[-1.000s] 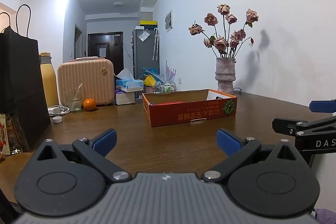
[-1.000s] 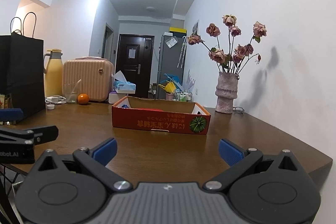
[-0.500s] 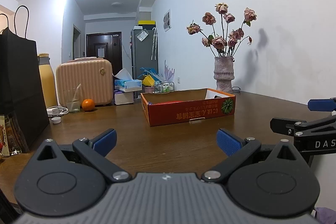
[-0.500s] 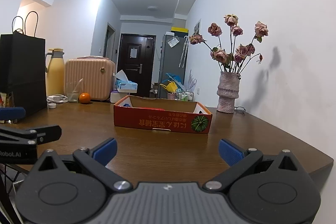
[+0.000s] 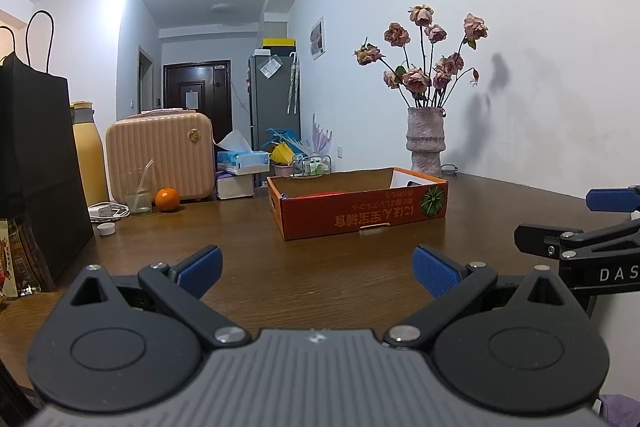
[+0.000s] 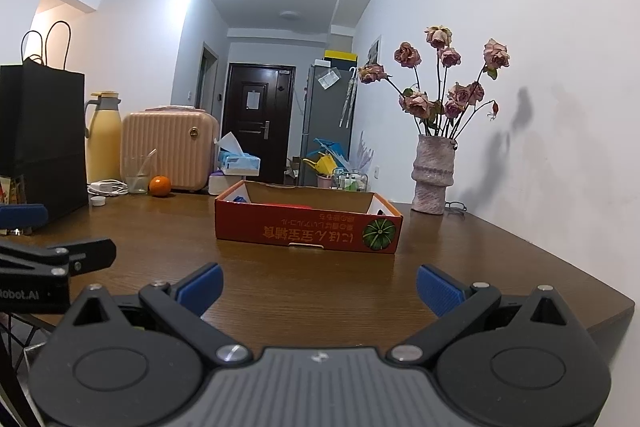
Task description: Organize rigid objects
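Comparing views over the last second, little has changed: both grippers have drifted slightly, so the box sits a touch differently in frame, and nothing on the table has been touched.

At nine o'clock of the left wrist view stands a black bag (image 5: 38, 163), with a yellow flask (image 5: 89, 151) and a pink case (image 5: 160, 155) behind it toward ten o'clock. A glass (image 5: 138, 191) and an orange (image 5: 167, 199) sit just beside each other in front of the case.

The left gripper (image 5: 316, 269) hovers low over the near table (image 5: 320, 267) edge, jaws spread wide with nothing between them. Ahead, at twelve o'clock, the orange box (image 5: 360, 217) rests on the table; something red lies inside, but its contents are mostly hidden by the wall.

At one o'clock a vase (image 5: 425, 143) of dried roses stands behind the box. The right gripper (image 6: 318, 287) is likewise wide open and empty, level with its partner at three o'clock.

I judge the task barely begun: both tools seem poised for a first approach, likely toward the box, with no object yet chosen.
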A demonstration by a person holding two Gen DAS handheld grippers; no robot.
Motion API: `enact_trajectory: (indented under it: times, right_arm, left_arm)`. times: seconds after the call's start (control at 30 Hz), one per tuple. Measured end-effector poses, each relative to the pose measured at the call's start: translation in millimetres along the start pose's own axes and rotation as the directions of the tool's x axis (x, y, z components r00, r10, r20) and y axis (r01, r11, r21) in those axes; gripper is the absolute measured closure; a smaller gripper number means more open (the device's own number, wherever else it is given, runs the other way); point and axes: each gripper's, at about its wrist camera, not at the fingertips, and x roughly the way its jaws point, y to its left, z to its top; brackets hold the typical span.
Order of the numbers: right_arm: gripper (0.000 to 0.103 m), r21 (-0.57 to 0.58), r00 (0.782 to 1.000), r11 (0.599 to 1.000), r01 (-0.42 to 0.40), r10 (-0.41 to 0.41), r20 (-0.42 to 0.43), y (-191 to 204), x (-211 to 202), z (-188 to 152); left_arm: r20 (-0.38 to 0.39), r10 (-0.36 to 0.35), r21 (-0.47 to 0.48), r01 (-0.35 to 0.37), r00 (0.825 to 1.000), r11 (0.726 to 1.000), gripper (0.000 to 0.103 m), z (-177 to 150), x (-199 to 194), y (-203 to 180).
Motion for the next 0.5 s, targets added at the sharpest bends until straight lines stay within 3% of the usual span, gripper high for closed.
enact_trajectory:
  times: [0.5]
  right_arm:
    - [0.000, 0.000, 1.000, 1.000, 0.000, 0.000, -0.009, -1.0, 2.0, -0.4]
  left_arm:
    - [-0.023, -0.012, -0.012, 0.012, 1.000, 1.000, 0.000, -1.4, 3.2, 0.5]
